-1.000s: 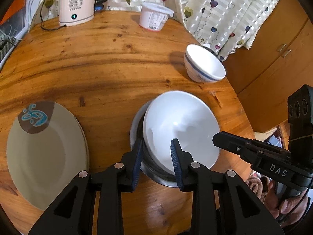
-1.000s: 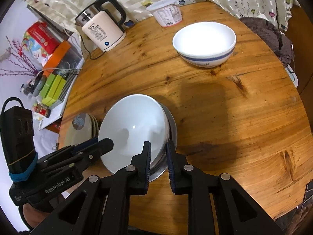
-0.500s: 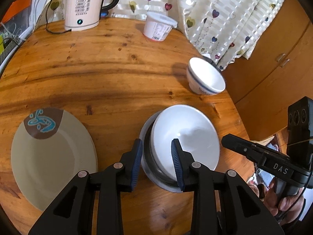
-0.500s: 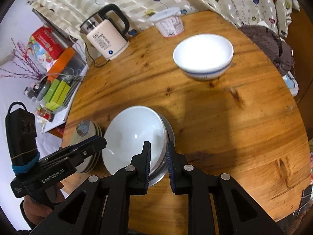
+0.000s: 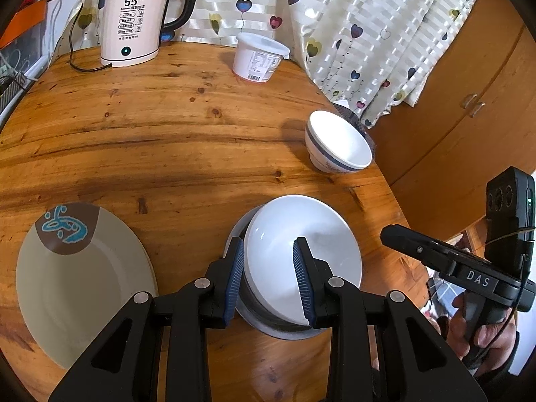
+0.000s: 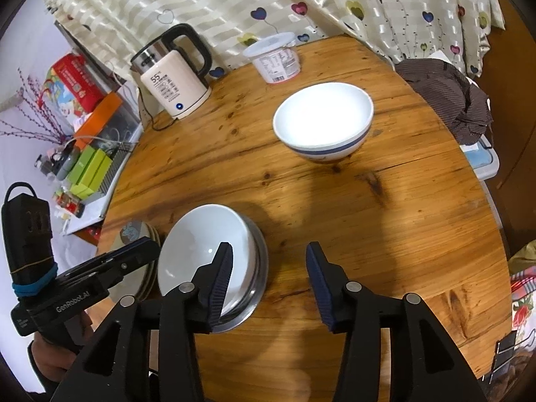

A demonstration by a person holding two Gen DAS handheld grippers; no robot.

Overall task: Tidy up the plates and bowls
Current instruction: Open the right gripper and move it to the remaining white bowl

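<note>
Right hand-held gripper (image 6: 268, 283) hangs released above bare wood, its jaws spread wide with nothing between them, just beside the stacked white bowl (image 6: 206, 251); the left hand-held gripper (image 5: 268, 278) sits over that same bowl with its 2 blue-ribbed fingers (image 5: 234, 276) parted and straddling the near rim, and I cannot tell whether either pad touches the porcelain, so I read it as released rather than grasping.

The white bowl rests nested in a steel dish (image 5: 268, 321) near the front edge of the round wooden worktop (image 5: 167, 140), tilted slightly toward the camera, which suggests it is not seated flat in the stack; the left tool's place at the rim fits a nudge or a regrip to settle it.

A blue-banded bowl (image 6: 323, 122) stands alone, well apart toward the far side, and the right tool's wide jaws point roughly that way, so it is likely the next piece to join the bowl stack; its thick rim should suit a pinch on 1 wall.

The beige plates (image 5: 83, 281) lie stacked to the left of the bowls, kept as their own pile; a kettle (image 5: 134, 23) and a lidded tub (image 5: 258, 57) stand at the back, clear of the work.
</note>
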